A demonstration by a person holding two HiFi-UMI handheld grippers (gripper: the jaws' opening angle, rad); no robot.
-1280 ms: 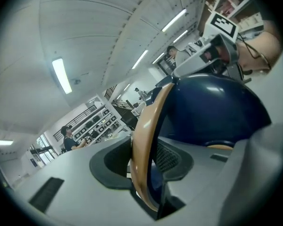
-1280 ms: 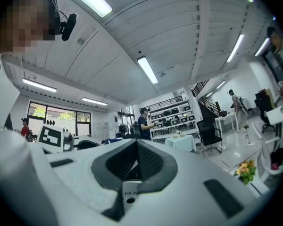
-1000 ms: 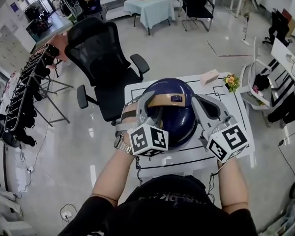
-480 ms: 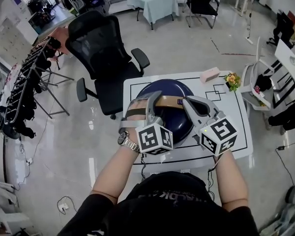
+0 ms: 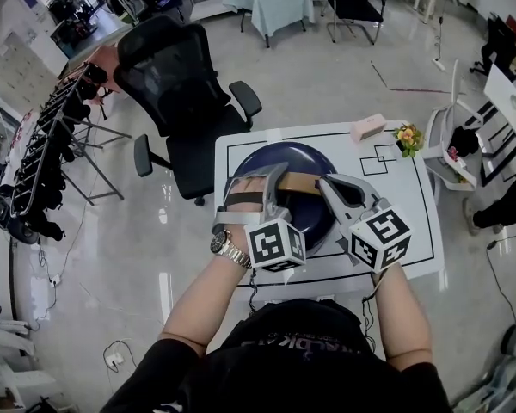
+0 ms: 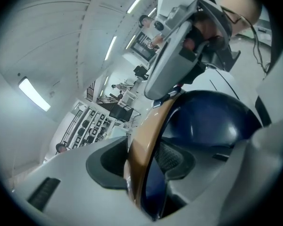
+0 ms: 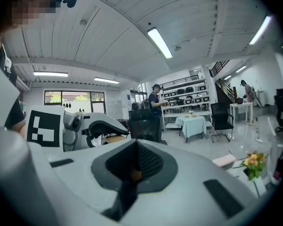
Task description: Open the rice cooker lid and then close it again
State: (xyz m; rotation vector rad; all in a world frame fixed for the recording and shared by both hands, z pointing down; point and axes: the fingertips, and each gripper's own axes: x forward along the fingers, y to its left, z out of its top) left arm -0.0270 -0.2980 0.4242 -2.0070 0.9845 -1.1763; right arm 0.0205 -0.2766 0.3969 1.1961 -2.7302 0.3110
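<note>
Cooker [image 5: 279, 157] sits mid-frame in the head view, on the white table [image 5: 413, 222], inside a black outline marked on the top. Its dark blue lid [image 6: 207, 121] looks to be down on the body. The seam is hidden behind the claws, so I cannot tell whether it is latched.

A tan handle [image 5: 303, 181] runs across the top of the lid. Both claws meet it from the near side, one toward each end. Judgement: working at both ends keeps the lid level while it is pressed shut. It also means the load goes through the handle and not the smooth dome, where a claw would slip.

Left claw [image 6: 142, 163]: about half open, and the jaws have just been opening. The handle stands edge-on between the pads. It lies close against the pad at frame left, and a sliver of blue lid shows before the other pad. It is not pinched, which reads as letting go.

Right claw [image 7: 134, 167]: fully shut, pads together, nothing clamped. A speck of tan shows through the notch between the pads, so the handle lies just beyond the tips. In the head view the tip sits at the handle's right end, but I cannot tell if it touches or is just above. It is likely serving as a closed pusher, not a grip.

Judgement: the closing step is nearly done, and the latch is unconfirmed.
</note>
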